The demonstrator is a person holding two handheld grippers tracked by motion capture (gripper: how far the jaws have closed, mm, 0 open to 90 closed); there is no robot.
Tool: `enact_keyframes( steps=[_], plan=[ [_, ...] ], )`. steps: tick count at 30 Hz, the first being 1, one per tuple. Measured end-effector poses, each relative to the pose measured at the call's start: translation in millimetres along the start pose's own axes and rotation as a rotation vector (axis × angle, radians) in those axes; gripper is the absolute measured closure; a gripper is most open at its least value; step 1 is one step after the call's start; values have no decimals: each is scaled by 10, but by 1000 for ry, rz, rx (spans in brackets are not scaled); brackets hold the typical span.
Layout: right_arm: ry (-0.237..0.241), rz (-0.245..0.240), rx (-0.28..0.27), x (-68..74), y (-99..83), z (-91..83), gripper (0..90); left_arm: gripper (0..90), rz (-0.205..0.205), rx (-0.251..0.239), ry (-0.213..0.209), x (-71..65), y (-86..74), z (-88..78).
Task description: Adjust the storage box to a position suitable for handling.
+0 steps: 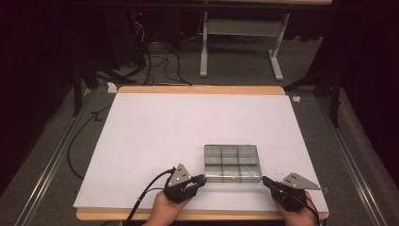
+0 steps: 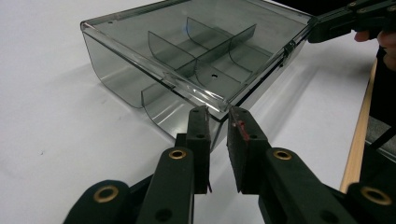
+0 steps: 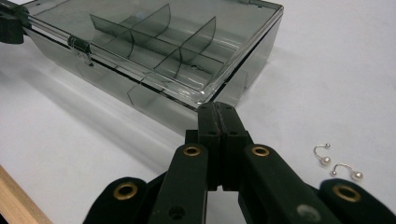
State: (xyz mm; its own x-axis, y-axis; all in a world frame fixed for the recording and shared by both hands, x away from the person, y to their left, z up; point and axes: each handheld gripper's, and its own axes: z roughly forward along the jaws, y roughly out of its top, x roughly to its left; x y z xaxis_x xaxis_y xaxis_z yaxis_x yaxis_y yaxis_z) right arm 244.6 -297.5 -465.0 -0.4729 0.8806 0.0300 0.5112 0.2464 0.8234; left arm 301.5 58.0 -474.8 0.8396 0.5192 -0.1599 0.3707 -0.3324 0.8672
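Smoky clear plastic, that is what we are dealing with: a shallow compartment box (image 1: pixel 232 163) sitting on the white counter (image 1: pixel 155 132) near the person's edge, lid down, dividers showing through the top. It looks thin-walled and light, I'd judge, stiff enough to keep its shape but glossy and slick, so pads could skate off a flat face. It seems empty too, so a careless nudge would likely send it sliding across the sheet.

Left tongs (image 2: pixel 218 116) are right at the near-left corner of the box, jaws narrowed to a small gap with the corner edge just ahead of the tips; nothing is pinched between them that I can make out. Right tongs (image 3: pixel 218 112) are pressed fully together, holding nothing, tips parked by the opposite front corner.

Where to grab? The lid's protruding lip looks like the best bet, or the small metal latch (image 3: pixel 80 45) on the front wall, which I'd expect needs flicking before the lid lifts. Bracing one corner while the other side works seems wise.

Off to the right on the counter lie two tiny pearl-tipped earrings (image 3: pixel 337 162), well clear of the box. Those would be fiddly: small, hard, prone to rolling and flicking away.
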Motion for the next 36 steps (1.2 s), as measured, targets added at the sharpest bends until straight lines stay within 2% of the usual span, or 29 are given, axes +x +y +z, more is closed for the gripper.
enact_keyframes(
  steps=[10, 22, 29, 32, 33, 34, 36],
  plan=[
    [0, -4, -21, 21, 13, -18, 900, 800, 2, -8, -3, 5, 9, -10],
    [0, -20, -59, 56, 134, -30, 900, 799, -1, -25, -8, 33, 51, -46],
    [10, -28, -65, 62, 267, -15, 900, 798, 4, -40, -1, 101, 186, -64],
    [16, -27, -73, 68, 326, -19, 900, 798, 5, -23, -5, 131, 215, -20],
    [18, -29, -77, 69, 346, -22, 900, 815, 11, -13, -13, 138, 219, -1],
    [21, -31, -81, 68, 364, -22, 900, 872, 30, -8, -8, 137, 226, 16],
    [21, -31, -79, 69, 382, -24, 900, 898, 42, -4, -2, 139, 237, 29]
  ],
)
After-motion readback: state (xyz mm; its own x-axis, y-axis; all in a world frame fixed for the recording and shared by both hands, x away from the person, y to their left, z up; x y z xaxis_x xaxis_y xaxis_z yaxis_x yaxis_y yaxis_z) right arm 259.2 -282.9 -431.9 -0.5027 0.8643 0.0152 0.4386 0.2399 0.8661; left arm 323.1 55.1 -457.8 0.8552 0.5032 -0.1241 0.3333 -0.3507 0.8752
